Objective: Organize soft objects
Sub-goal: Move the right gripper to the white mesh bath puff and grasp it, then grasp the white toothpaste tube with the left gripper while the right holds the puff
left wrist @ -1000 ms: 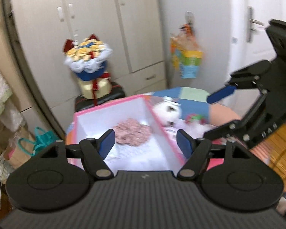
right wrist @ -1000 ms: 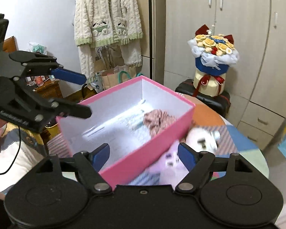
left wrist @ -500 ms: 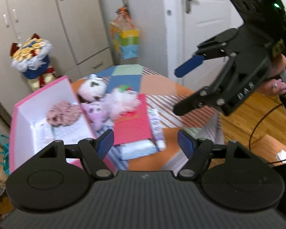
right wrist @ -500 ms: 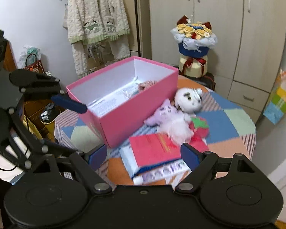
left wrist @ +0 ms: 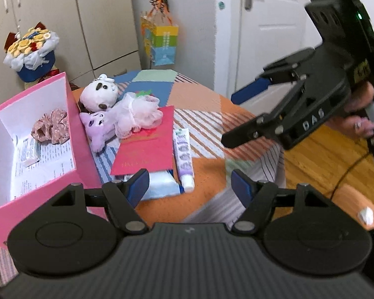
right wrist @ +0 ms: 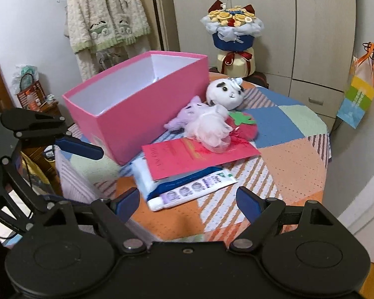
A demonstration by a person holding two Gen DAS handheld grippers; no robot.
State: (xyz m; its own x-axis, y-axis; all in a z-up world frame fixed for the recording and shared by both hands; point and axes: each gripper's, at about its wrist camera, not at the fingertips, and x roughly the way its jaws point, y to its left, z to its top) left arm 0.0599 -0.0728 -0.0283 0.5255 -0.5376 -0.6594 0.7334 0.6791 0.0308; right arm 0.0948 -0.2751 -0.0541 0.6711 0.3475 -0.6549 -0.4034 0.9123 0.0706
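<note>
White plush point(right wrist: 225, 92), purple plush point(right wrist: 187, 115) and pink mesh puff point(right wrist: 211, 129) lie huddled on the desk point(right wrist: 291, 157) just beside the pink box point(right wrist: 142, 117) — a floral scrunchie point(left wrist: 52, 125) is already inside. Left hand-held gripper point(left wrist: 190, 186) and right hand-held gripper point(right wrist: 188, 203) hover with jaws apart — both empty.

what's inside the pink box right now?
In the pink cardboard box: a brown floral fabric scrunchie, a small white packet and printed paper lining the floor. The near wall hides the closest strip of floor.
</note>
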